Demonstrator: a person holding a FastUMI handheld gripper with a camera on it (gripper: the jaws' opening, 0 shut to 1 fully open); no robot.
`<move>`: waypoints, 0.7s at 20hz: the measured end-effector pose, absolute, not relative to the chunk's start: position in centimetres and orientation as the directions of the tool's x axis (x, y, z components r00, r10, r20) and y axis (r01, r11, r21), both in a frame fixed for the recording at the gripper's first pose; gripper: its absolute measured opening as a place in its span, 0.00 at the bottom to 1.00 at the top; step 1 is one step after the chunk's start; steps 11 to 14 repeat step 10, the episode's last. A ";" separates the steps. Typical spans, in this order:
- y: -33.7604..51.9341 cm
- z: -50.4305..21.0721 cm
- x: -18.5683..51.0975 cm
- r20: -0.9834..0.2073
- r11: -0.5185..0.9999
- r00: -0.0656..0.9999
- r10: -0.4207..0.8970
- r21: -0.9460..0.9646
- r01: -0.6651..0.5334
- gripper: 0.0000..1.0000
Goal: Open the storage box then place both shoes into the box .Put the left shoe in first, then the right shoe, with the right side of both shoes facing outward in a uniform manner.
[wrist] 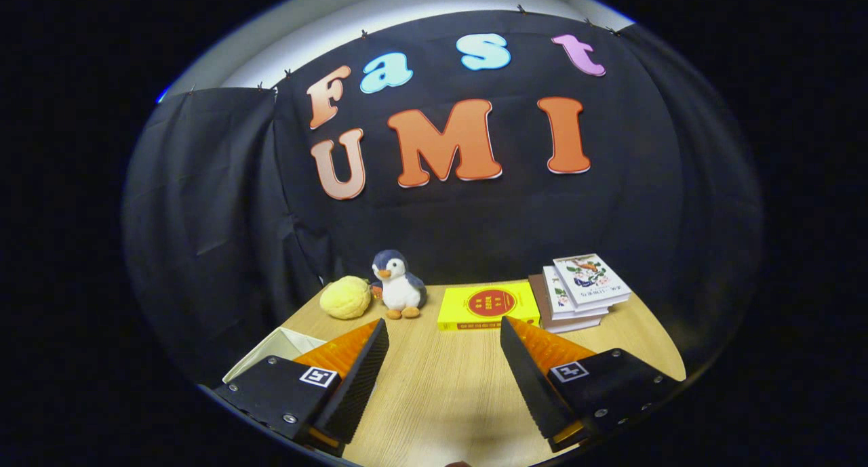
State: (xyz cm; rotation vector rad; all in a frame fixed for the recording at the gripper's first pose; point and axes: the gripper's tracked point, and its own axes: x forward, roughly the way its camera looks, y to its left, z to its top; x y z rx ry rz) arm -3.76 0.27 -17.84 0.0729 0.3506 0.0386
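The gripper (444, 331) is standing released, its two fingers spread wide apart with nothing between them but bare wooden tabletop (434, 386). The fingers are pointing toward the far end of the table, where a row of things is lying along the black cloth wall (224, 216).

At about 12 o'clock from the fingertips, just beyond them, a yellow book (488, 306) with a red round mark on its cover is lying flat. At roughly 1 o'clock, a stack of books (576, 294) is sitting just beside the yellow book, the top one turned slightly askew. At about 11 o'clock, a plush penguin (399, 284) is standing upright near the wall, and a yellow round plush toy (346, 297) is resting just beside it, further toward 10 o'clock.

A white box-like thing (281, 348), possibly the storage box, is peeking out behind the left finger at about 9 o'clock, mostly hidden, so whether it is open cannot be told.
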 end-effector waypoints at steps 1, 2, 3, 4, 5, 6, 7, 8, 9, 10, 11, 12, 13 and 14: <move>-0.2 -17.1 -3.8 -0.301 0.997 0.953 0.044 0.068 -0.025 0.98; -0.7 -16.3 -3.9 -0.257 0.998 0.966 0.039 0.063 -0.023 0.98; -0.9 -15.5 -3.9 -0.215 0.998 0.976 0.036 0.062 -0.023 0.98; -1.1 -14.7 -4.1 -0.174 0.998 0.984 0.036 0.063 -0.025 0.98; -1.2 -14.0 -4.2 -0.135 0.998 0.990 0.038 0.061 -0.030 0.98; -1.4 -13.4 -4.3 -0.099 0.998 0.994 0.039 0.054 -0.034 0.98; -1.6 -13.1 -4.4 -0.069 0.998 0.997 0.036 0.045 -0.033 0.98; -1.7 -12.5 -4.6 -0.039 0.999 0.999 0.033 0.034 -0.032 0.98; -1.7 -12.0 -4.5 -0.012 0.999 1.000 0.028 0.022 -0.028 0.98; -1.7 -11.6 -4.6 0.007 1.000 1.000 0.026 0.015 -0.026 0.98; -1.7 -11.6 -4.6 0.007 1.000 1.000 0.026 0.015 -0.026 0.98; -1.7 -11.6 -4.6 0.007 1.000 1.000 0.026 0.015 -0.026 0.98; -1.7 -11.6 -4.6 0.007 1.000 1.000 0.026 0.015 -0.026 0.98; -1.7 -11.6 -4.6 0.007 1.000 1.000 0.026 0.015 -0.026 0.98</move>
